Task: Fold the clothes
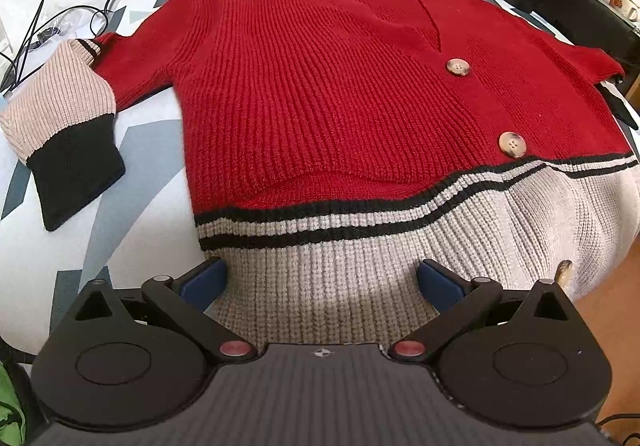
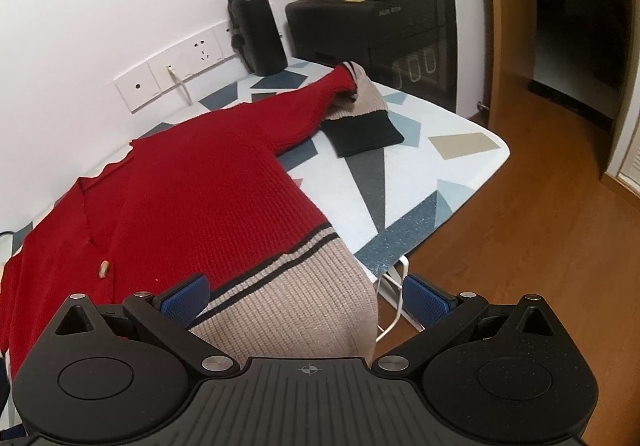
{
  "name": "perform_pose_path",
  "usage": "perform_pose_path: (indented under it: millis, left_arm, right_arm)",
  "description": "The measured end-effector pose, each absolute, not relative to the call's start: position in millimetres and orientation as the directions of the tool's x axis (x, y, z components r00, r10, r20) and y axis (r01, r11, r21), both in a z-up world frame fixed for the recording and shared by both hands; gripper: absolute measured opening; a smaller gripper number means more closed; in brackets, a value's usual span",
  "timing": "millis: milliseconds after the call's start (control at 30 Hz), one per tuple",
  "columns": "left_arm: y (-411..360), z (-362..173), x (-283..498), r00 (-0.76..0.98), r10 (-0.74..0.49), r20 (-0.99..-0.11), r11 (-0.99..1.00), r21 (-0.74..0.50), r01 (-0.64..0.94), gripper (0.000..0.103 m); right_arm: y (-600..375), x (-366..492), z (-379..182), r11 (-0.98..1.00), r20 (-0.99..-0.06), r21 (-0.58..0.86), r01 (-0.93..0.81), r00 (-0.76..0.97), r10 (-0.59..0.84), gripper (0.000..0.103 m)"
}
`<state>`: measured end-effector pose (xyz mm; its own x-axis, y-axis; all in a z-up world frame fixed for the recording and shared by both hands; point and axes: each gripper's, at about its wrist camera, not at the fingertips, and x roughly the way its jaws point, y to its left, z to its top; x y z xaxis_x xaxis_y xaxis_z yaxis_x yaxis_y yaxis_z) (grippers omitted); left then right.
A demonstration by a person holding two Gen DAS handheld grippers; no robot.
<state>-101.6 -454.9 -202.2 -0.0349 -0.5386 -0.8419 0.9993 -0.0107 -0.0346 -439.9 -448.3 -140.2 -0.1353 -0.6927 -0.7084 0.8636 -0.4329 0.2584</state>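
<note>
Left wrist view shows the red cardigan [image 1: 320, 86] lying flat, front up, on the patterned worktop [image 1: 132, 150], its beige hem [image 1: 320, 286] draped over the near edge. Both the left tool [image 1: 322, 280] and right tool [image 2: 306, 296] hover released at that hem, grasping nothing. Folding looks not yet begun; next, each tool likely needs to pinch a hem corner. The hem's lowest part is hidden behind the tools.

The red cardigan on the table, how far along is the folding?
Done: the red cardigan lies spread flat, buttons up, on the table. In hand: nothing; the left gripper and right gripper are open over its beige hem. Left: both sleeves and the body, all unfolded.
</note>
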Motion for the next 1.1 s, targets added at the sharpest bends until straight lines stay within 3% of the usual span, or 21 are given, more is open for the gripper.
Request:
perform_pose_path:
  millis: [333, 667, 933, 1100]
  left_arm:
    - [-454, -201, -100, -0.042, -0.535, -0.844, -0.014, -0.041, 0.999, 0.103]
    - [-443, -192, -82, -0.158, -0.532, -0.832, -0.082, -0.135, 0.987, 0.103]
    - [-400, -180, -47, -0.342, -0.607, -0.717, -0.168, -0.305, 0.937, 0.103]
    - [-359, -186, -31, -0.399, -0.59, -0.702, -0.268, -0.296, 0.917, 0.103]
  right_arm:
    - [-442, -438, -140, -0.432, -0.713, 0.258, 0.864, -0.131, -0.689, 0.102]
    - [-451, -419, -145, -0.375, -0.722, 0.26, 0.89, -0.079, -0.688, 0.102]
    - [-475, -382, -144, -0.293, -0.713, 0.255, 0.922, -0.026, -0.7, 0.102]
    - [-488, -352, -151, -0.249, -0.716, 0.254, 0.934, 0.009, -0.698, 0.102]
